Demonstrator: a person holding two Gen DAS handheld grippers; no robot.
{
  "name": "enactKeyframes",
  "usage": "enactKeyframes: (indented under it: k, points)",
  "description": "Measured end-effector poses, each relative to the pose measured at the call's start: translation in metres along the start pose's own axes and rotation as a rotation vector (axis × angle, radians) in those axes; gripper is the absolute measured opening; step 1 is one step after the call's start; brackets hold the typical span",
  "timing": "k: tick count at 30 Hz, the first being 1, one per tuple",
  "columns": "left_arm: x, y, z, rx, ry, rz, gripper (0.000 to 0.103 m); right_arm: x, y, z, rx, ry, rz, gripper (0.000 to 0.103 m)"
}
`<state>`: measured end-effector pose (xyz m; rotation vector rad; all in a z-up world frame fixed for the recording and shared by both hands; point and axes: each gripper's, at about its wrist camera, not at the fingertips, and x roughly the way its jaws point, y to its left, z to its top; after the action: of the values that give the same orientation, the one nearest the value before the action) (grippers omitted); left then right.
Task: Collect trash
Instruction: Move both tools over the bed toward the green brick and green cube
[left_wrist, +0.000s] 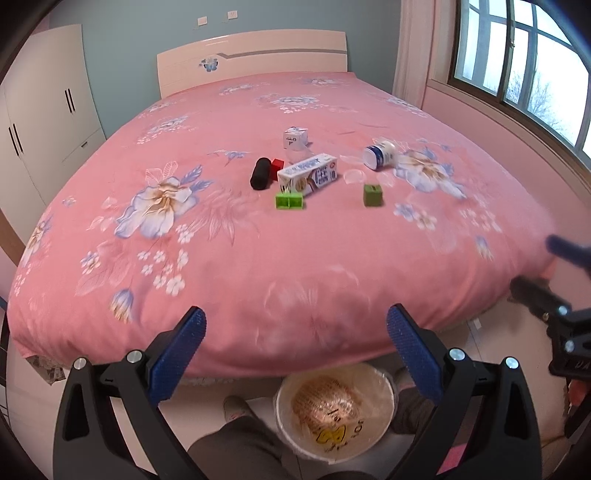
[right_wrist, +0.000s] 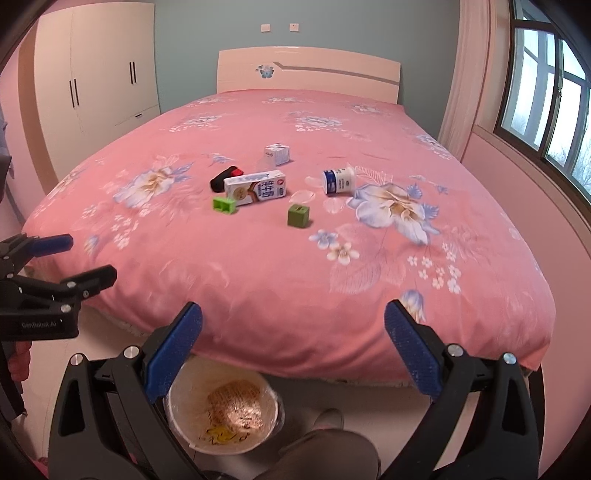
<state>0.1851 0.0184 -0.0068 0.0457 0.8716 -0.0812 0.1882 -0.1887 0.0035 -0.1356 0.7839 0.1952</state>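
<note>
Pink floral bedspread (right_wrist: 258, 280) everywhere, and the trash sits bunched mid-bed: a milk carton (right_wrist: 255, 188) on its side, a small white box (right_wrist: 277, 153) behind it, a tipped yogurt cup (right_wrist: 339, 180) off to the right, and a few clear plastic lids (right_wrist: 303, 196) between them. A black roll (right_wrist: 220, 180), a red block (right_wrist: 236, 171) and two green blocks (right_wrist: 224, 204) (right_wrist: 297, 216) are mixed in. We've got the left hand-held gripper (left_wrist: 295, 325) and the right hand-held gripper (right_wrist: 293, 317) both spread wide, holding nothing, hanging over the foot of the bed. On the floor right below us sits a bag-lined bin (right_wrist: 221, 413) with some wrappers in it.
</note>
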Motion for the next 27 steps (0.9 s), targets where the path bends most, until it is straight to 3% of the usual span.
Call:
enactKeyframes:
  k: [8,19,27]
  points:
    - [0.052,0.0,0.045,0.012,0.028,-0.015,0.1,0.057,-0.007,0.036,-0.019,0.029,-0.019,0.096]
    - [0.147,0.007,0.076,0.062,0.128,-0.027,0.1,0.152,-0.011,0.073,-0.089,0.099,0.011,0.096]
    - [0.215,0.018,0.096,0.125,0.177,-0.086,0.1,0.232,-0.021,0.089,-0.209,0.144,0.157,0.096]
